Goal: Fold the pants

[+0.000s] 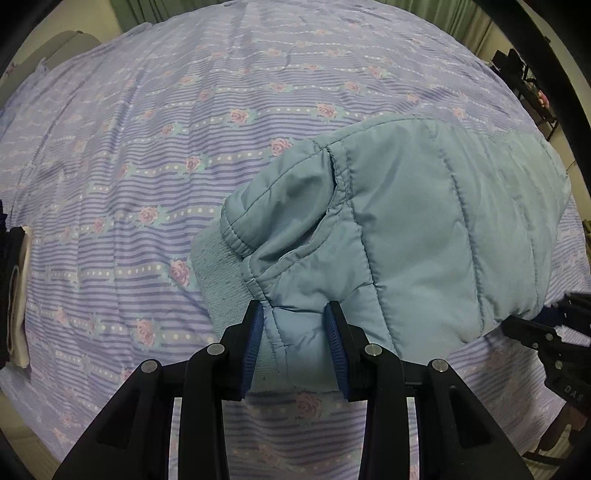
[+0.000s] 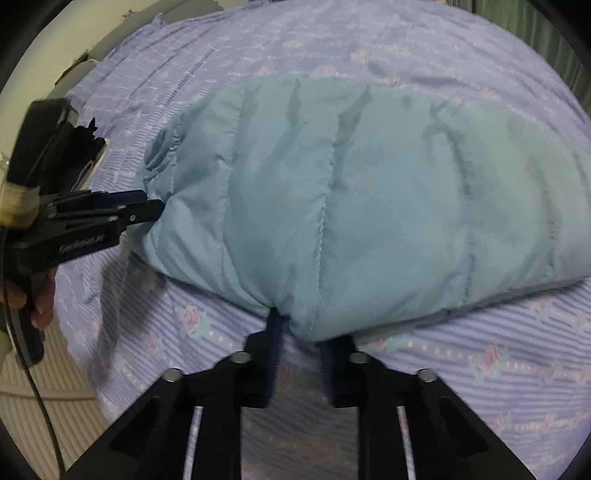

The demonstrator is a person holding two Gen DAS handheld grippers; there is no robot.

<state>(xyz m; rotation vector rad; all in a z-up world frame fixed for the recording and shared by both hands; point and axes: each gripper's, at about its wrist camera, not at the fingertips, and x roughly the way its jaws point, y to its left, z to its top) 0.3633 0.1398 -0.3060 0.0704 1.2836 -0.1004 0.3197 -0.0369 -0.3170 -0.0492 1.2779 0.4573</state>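
Note:
Light blue quilted pants (image 1: 413,229) lie folded on the bed, with a ribbed waistband (image 1: 218,280) at the near left. My left gripper (image 1: 295,321) has its jaws apart around the pants' near edge, fabric between the blue pads (image 1: 255,332). In the right wrist view the pants (image 2: 369,206) fill the middle. My right gripper (image 2: 299,339) sits at their near edge with the jaws apart and fabric bulging over them. The left gripper also shows in the right wrist view (image 2: 147,206) at the pants' left end.
A purple striped bedsheet with pink roses (image 1: 147,155) covers the bed. A dark and white object (image 1: 14,295) lies at the bed's left edge. The floor (image 2: 48,387) shows below left. Green curtains (image 1: 443,11) hang behind the bed.

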